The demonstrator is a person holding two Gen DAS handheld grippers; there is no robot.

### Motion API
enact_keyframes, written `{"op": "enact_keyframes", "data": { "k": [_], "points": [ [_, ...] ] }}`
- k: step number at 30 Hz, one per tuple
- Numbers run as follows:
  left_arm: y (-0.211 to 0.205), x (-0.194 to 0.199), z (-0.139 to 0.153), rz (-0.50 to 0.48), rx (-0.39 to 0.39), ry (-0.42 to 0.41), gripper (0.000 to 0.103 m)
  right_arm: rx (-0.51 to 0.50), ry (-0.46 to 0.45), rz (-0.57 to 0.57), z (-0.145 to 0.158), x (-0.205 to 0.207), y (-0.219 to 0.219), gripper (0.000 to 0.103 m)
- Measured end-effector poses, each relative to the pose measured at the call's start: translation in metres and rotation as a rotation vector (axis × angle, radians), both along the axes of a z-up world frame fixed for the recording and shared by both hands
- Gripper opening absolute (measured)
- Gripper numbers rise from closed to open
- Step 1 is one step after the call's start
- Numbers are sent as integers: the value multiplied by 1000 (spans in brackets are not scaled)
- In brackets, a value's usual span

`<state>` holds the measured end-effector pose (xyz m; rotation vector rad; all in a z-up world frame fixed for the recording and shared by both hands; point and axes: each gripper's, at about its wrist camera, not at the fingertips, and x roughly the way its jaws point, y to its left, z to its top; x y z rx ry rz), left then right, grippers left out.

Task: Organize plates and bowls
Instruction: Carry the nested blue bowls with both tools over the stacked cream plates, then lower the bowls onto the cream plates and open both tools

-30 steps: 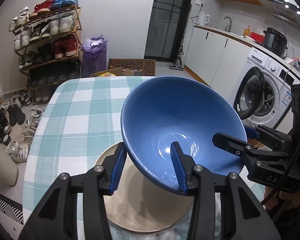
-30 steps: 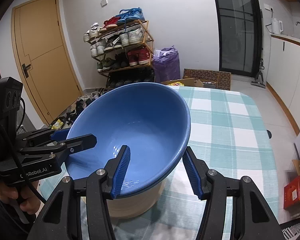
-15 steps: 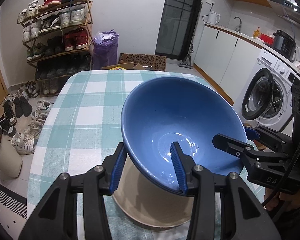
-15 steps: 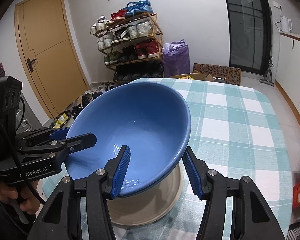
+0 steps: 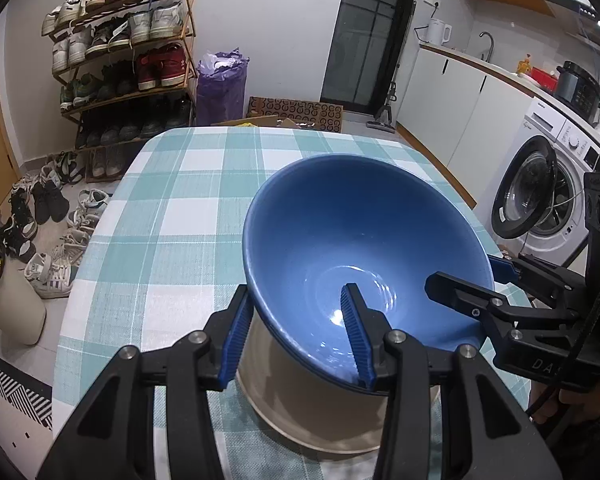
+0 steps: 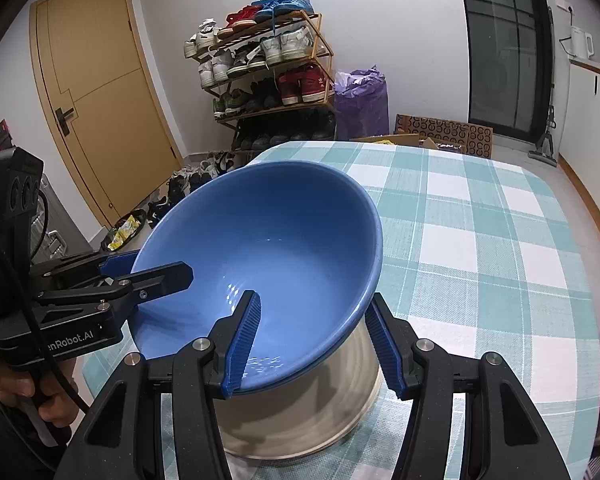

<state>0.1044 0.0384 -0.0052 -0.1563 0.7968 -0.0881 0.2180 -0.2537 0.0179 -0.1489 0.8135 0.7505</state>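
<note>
Bowl held between two grippers, over a plate.

Glazed blue bowl (image 5: 364, 248) looks hard, slick, breakable and weighty; its thin rim is the sensible hold, and the left gripper (image 5: 298, 336) and right gripper (image 6: 312, 344) each have jaws clamped across that rim on opposite sides. Beneath sits a cream plate (image 5: 300, 408) on the checked worktop (image 6: 480, 240); beyond, a shoe rack (image 5: 124, 64).
</note>
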Motion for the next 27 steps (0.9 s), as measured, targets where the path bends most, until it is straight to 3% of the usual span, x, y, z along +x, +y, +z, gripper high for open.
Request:
{"op": "enact_keyframes", "data": {
  "k": [27],
  "points": [
    [0,9,-13,-7,3,14,44,-5,30,-7,-14,3,-1,56]
  ]
}}
